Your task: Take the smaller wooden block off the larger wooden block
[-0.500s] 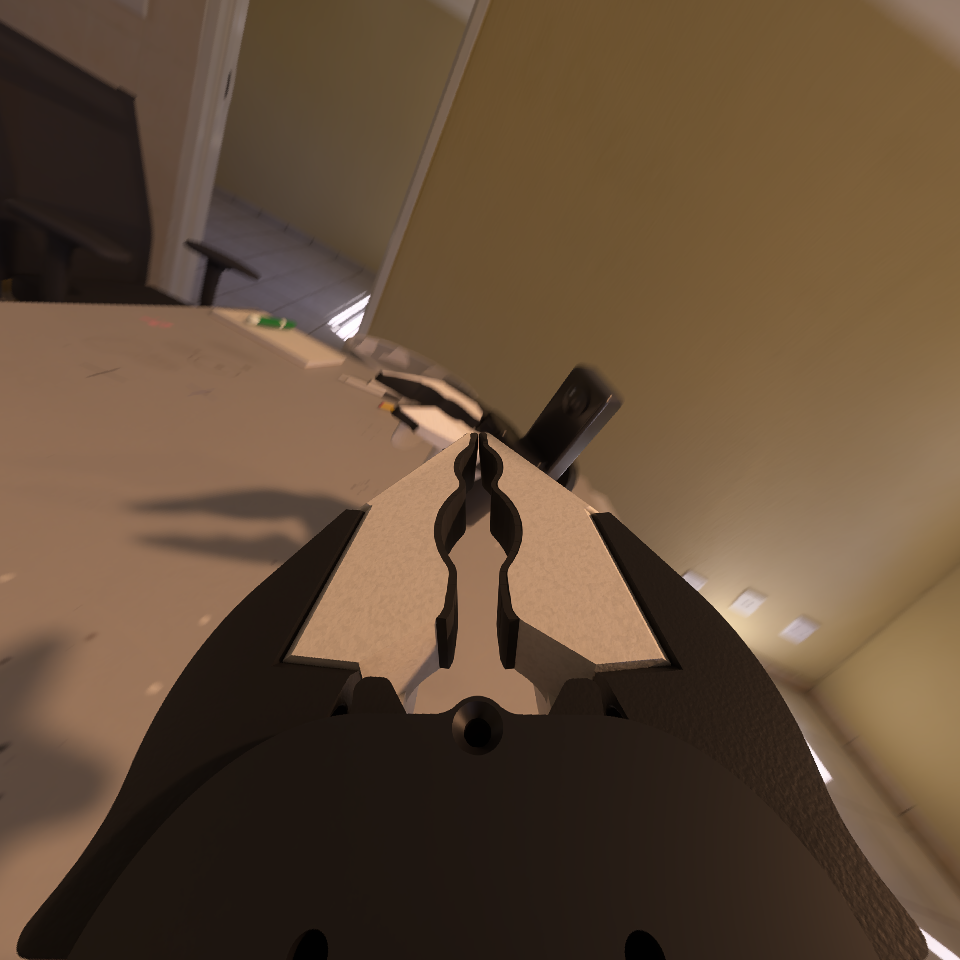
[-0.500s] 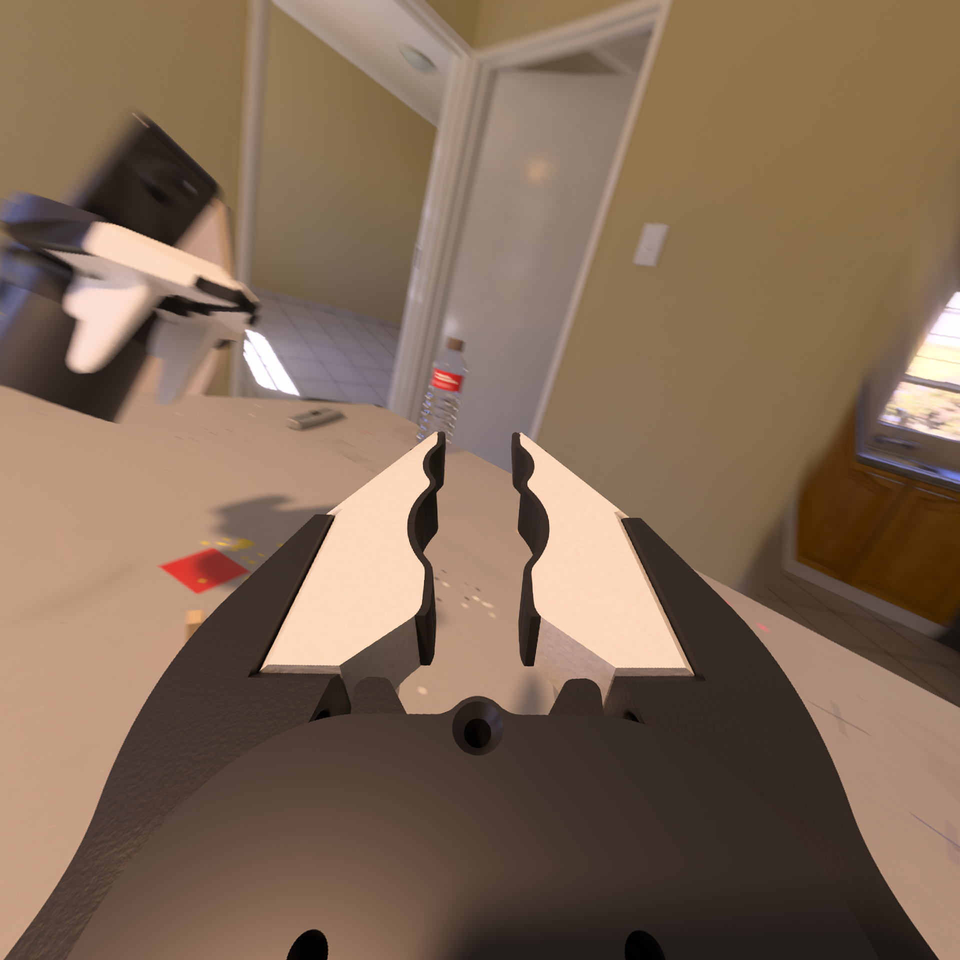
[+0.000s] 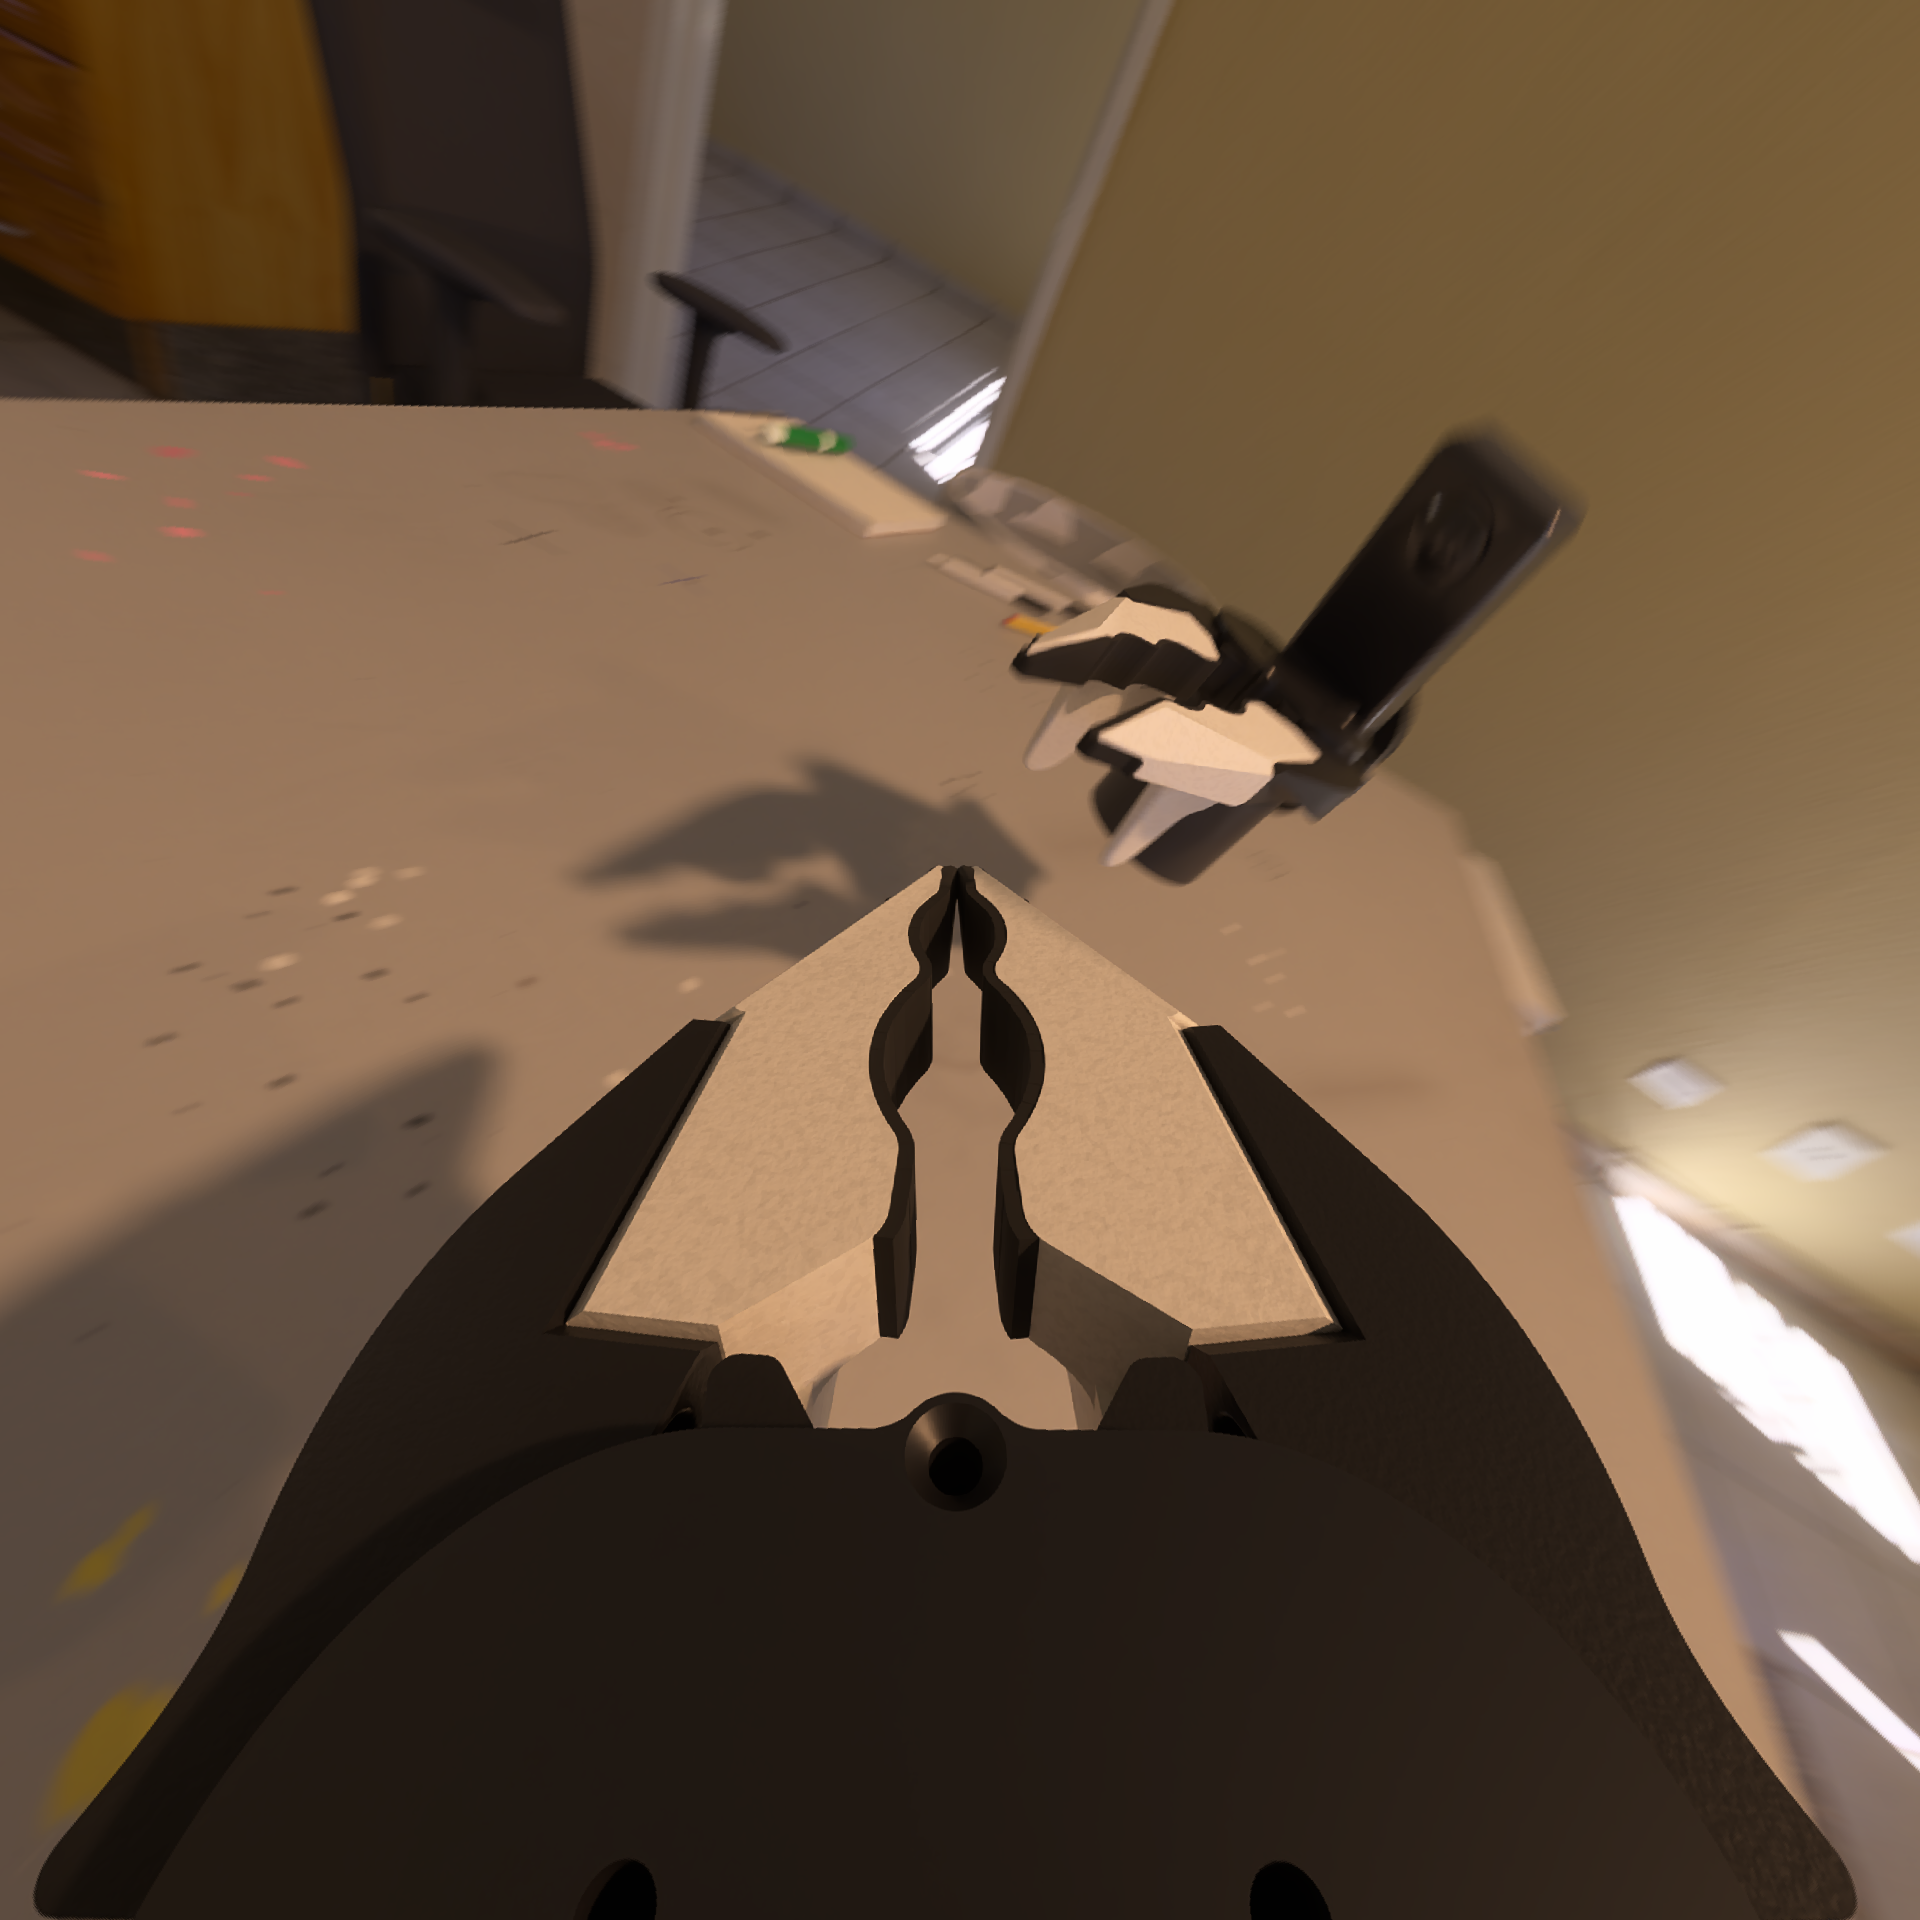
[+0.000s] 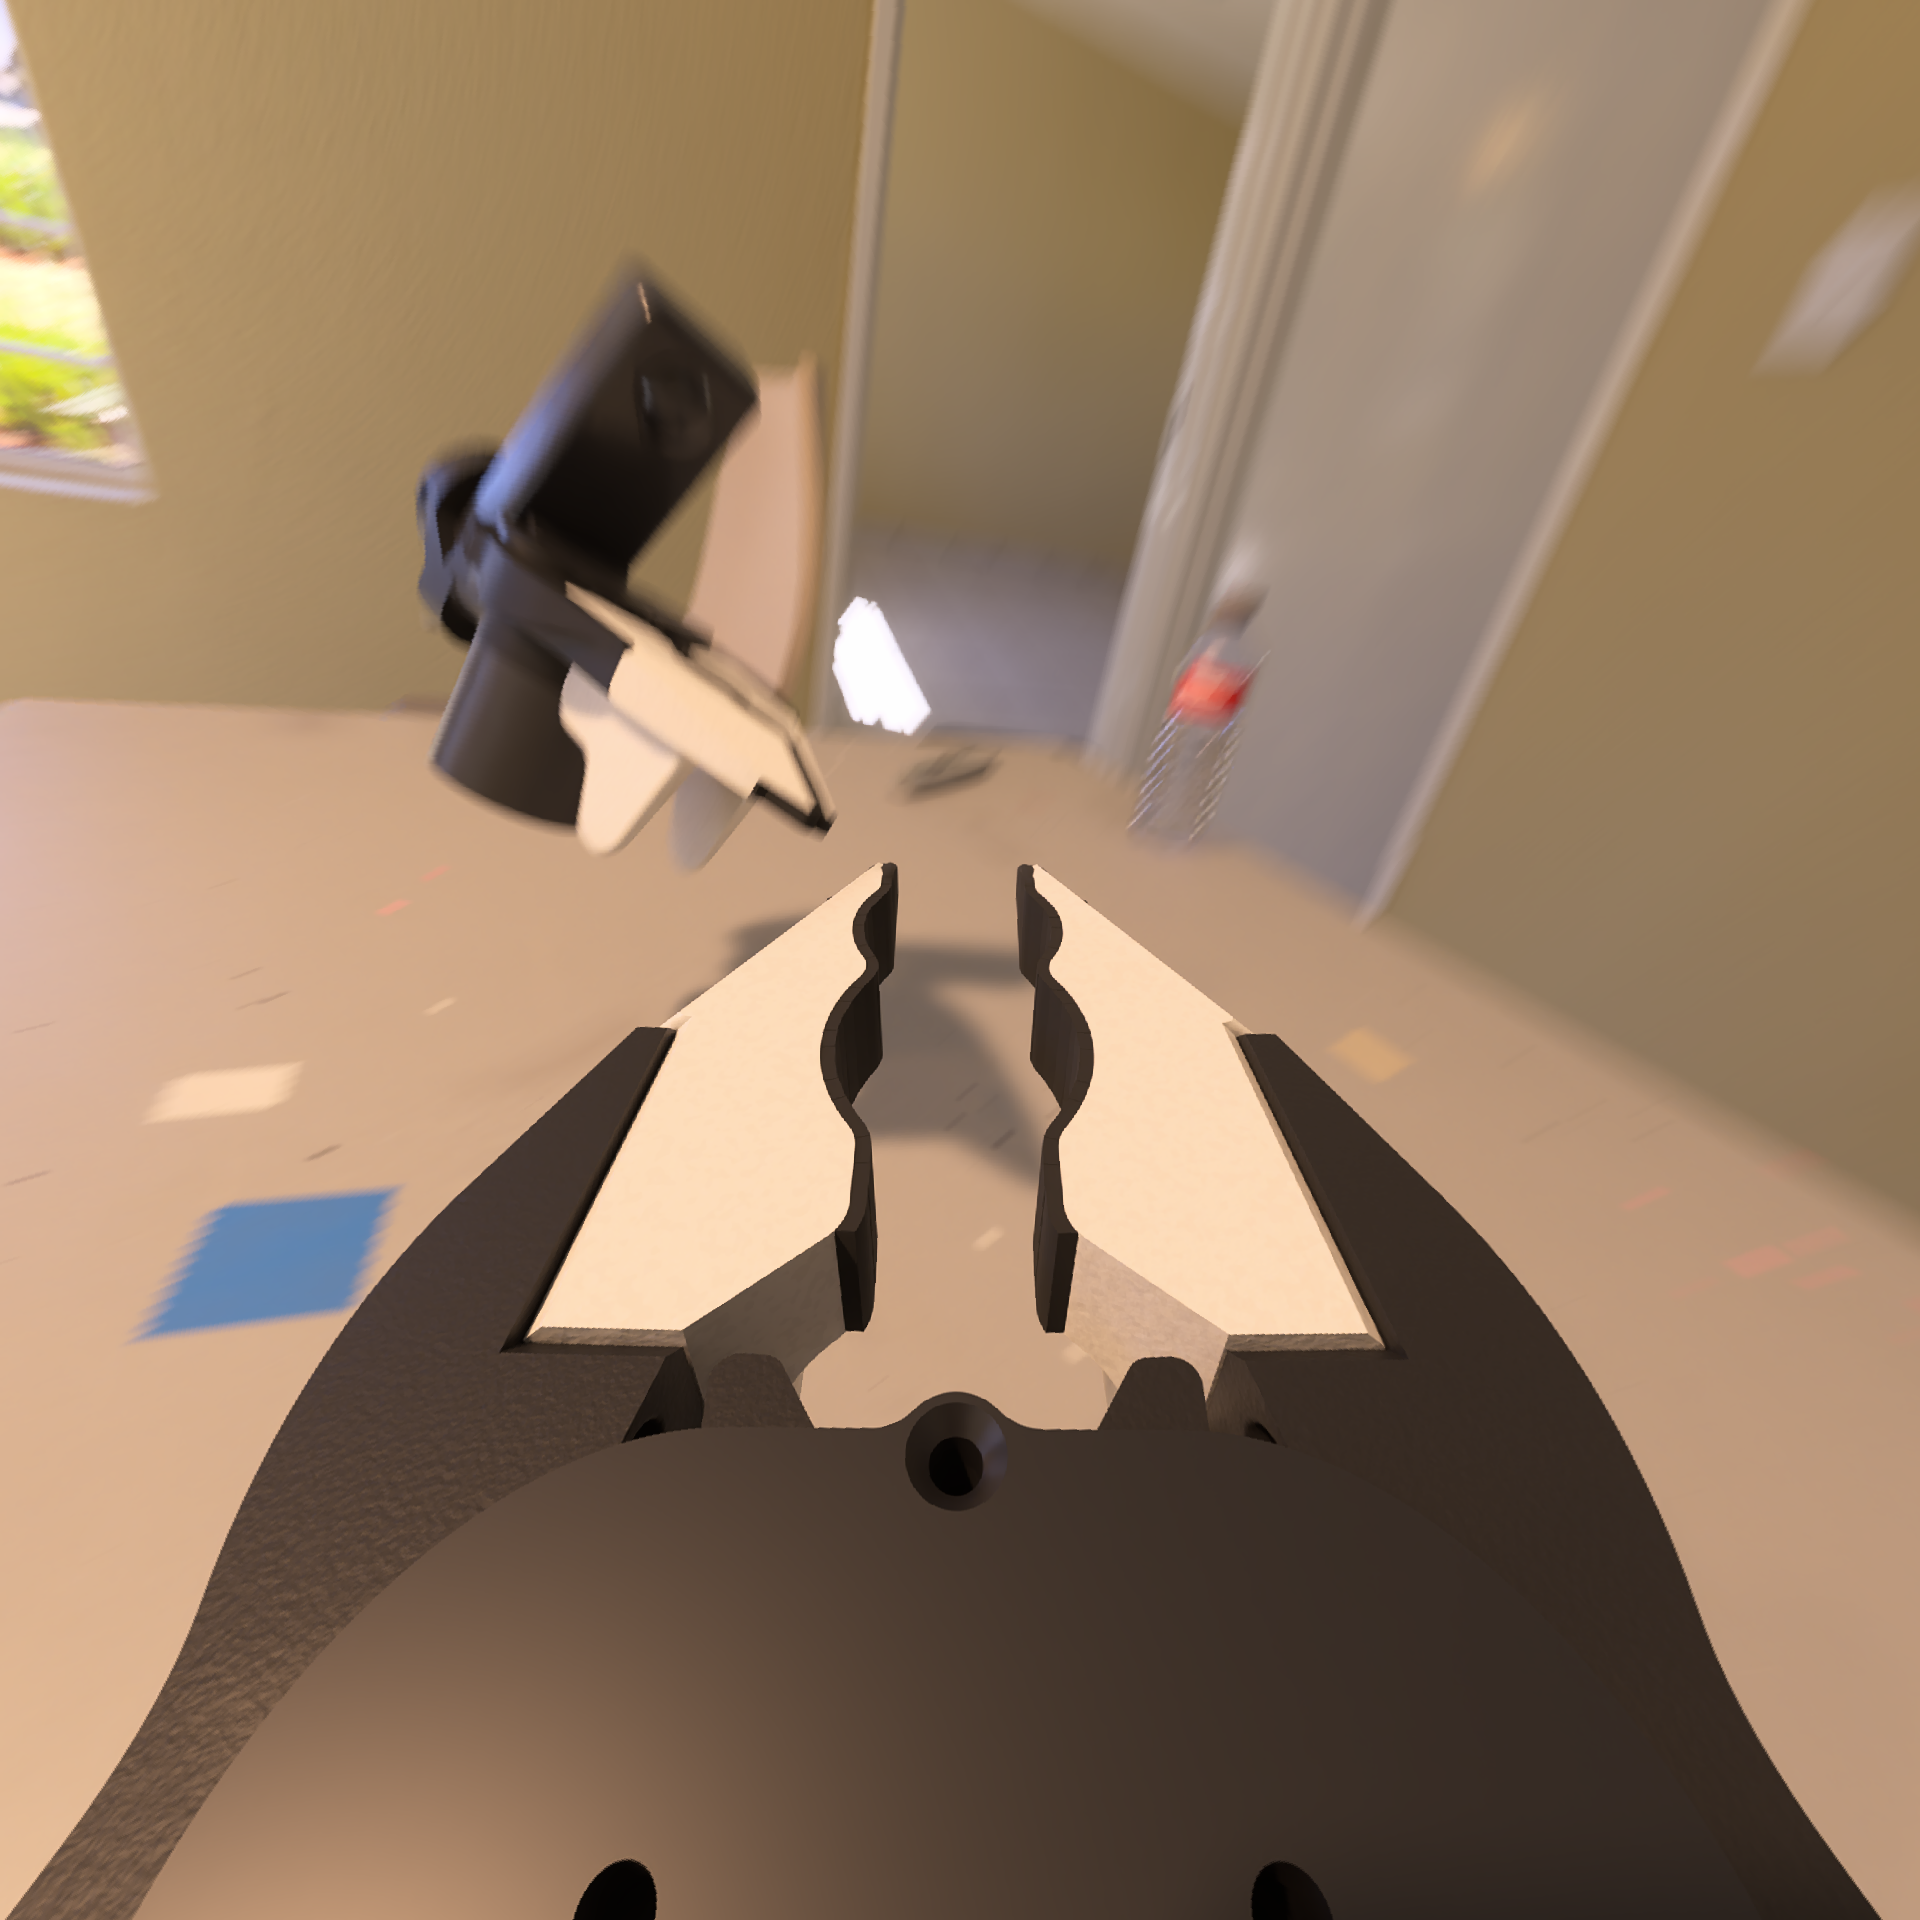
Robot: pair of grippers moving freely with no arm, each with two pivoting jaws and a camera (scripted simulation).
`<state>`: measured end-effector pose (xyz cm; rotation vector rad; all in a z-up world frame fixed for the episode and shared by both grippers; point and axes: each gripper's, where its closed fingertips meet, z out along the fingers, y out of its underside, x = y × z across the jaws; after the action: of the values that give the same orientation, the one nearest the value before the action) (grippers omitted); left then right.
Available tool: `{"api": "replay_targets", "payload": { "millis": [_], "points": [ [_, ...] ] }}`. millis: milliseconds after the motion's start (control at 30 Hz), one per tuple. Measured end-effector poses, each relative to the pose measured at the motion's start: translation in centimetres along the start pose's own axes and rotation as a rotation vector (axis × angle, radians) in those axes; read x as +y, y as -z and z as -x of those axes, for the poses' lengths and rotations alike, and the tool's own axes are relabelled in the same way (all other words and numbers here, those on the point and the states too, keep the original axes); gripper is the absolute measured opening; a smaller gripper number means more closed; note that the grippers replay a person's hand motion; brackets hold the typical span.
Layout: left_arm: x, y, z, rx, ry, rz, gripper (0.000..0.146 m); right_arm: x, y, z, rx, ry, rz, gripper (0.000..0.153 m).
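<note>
No wooden block shows in either view. My left gripper (image 3: 956,873) is shut and empty, its tips touching, held above the tan table (image 3: 416,727). My right gripper (image 4: 956,873) is open and empty above the same table. Each shows in the other's view, blurred. The right gripper (image 3: 1055,707) hangs ahead and to the right of the left one, jaws apart. The left gripper (image 4: 816,810) hangs ahead and to the left of the right one, its tips just above the right gripper's left fingertip (image 4: 878,883).
A blue square patch (image 4: 270,1262) and a pale one (image 4: 223,1091) lie flat on the table. A water bottle (image 4: 1205,707) and a small dark flat object (image 4: 945,769) stand near the far edge. A white pad (image 3: 831,488) lies at the table's far edge. A chair armrest (image 3: 717,322) stands beyond the table.
Both views have swung. The right gripper now sits to the right of the left gripper's tips, not behind them. The left gripper appears nearer the centre of the right view. Jaws are unchanged.
</note>
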<state>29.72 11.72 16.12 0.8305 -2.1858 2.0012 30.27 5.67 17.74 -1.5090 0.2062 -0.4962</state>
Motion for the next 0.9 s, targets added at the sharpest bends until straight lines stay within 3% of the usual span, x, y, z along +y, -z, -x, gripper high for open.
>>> {"api": "replay_targets", "payload": {
  "millis": [100,167,333,533,567,633,700,900],
  "points": [
    [1.1,1.5,1.4,-0.199,-0.153,0.047,0.0,4.6,-2.3,2.4,-0.162,-0.255,0.277,0.024],
    [1.1,2.7,2.0,-0.326,-0.254,0.053,0.0,6.7,-3.6,3.9,-0.201,-0.302,0.403,0.024],
    [0.9,6.0,2.3,-0.544,-0.487,0.056,0.0,9.1,-6.0,7.6,-0.209,-0.062,0.578,0.021],
    [1.5,7.6,2.2,-0.561,-0.569,0.087,0.0,15.0,-7.2,10.2,-0.225,-0.031,0.847,0.035],
    [1.5,7.6,2.1,-0.551,-0.574,0.085,0.0,15.2,-7.4,10.2,-0.21,-0.04,0.841,0.033],
    [1.6,7.4,1.8,-0.508,-0.579,0.078,0.001,15.3,-7.4,9.6,-0.171,-0.028,0.858,0.013],
    [2.1,6.9,1.2,-0.424,-0.569,0.087,0.009,14.3,-7.5,9.1,-0.167,0.002,0.812,0.008],
    [4.2,4.9,-1.5,-0.09,-0.422,0.199,0.048,5.0,-5.8,9.6,-0.363,-0.083,0.319,0.008]
  ]
}}
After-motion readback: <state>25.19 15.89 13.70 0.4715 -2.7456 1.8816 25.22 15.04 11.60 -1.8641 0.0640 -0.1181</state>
